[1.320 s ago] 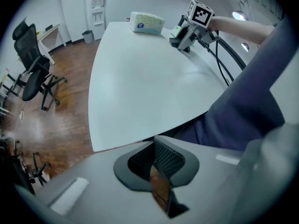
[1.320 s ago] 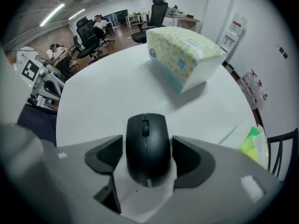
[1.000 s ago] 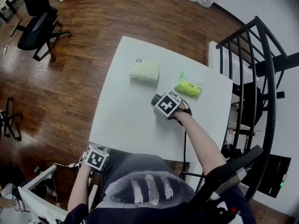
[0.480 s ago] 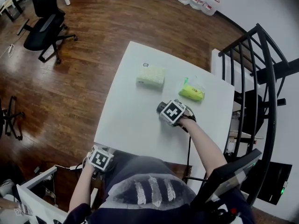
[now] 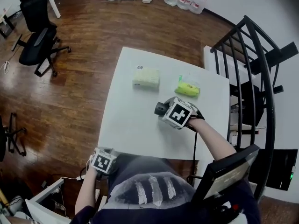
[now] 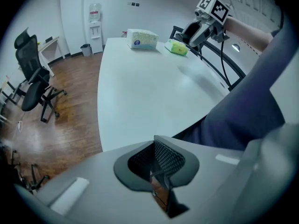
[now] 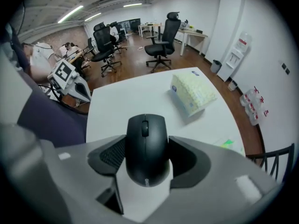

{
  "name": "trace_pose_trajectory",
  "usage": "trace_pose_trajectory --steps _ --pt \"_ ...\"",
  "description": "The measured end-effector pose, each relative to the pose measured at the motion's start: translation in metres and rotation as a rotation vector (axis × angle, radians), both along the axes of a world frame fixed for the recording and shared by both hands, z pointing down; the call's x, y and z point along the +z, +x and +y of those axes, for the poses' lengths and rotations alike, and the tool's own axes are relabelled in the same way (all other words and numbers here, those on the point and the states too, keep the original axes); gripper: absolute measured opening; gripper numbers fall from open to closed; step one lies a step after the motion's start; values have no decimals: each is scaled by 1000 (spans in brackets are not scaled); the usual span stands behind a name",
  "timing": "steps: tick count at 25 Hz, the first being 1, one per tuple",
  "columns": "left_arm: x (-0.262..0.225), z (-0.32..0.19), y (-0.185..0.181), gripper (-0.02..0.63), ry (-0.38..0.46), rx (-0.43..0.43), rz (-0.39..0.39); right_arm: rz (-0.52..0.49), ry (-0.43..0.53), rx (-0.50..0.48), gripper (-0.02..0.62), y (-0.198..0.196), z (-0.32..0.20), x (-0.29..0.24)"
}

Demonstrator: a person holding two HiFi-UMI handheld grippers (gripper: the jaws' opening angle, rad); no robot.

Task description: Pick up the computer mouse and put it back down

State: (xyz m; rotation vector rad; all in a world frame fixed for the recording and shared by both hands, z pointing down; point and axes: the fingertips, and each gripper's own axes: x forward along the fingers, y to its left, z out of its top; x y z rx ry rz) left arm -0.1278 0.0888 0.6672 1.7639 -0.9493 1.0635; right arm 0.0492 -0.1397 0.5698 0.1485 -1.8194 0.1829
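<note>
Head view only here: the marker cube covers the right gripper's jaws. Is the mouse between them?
Observer: Yes. In the right gripper view the black mouse sits between the jaws of the right gripper, and both pads press its sides.
Operator: Is it off the table?
Observer: The left gripper view shows it in the air above the white table, with a faint shadow on the surface below.
Operator: And the left gripper?
Observer: The left gripper has its jaws together, nothing between them.
</note>
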Motion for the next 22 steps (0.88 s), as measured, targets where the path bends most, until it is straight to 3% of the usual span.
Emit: trace_pose_trajectory --steps 2,7,11,22 --pt "-8 -7 -8 15 24 10 -30 -18 11 -23 290 -6 7 -19" --pt "-18 -13 -3 15 64 60 26 -48 33 -40 290 -17 23 -54" --pt "-21 -19 -3 15 88 100 25 -60 48 -35 290 -15 36 -73" --pt "-61 -37 33 15 196 120 -3 -62 83 -98 290 32 60 -126"
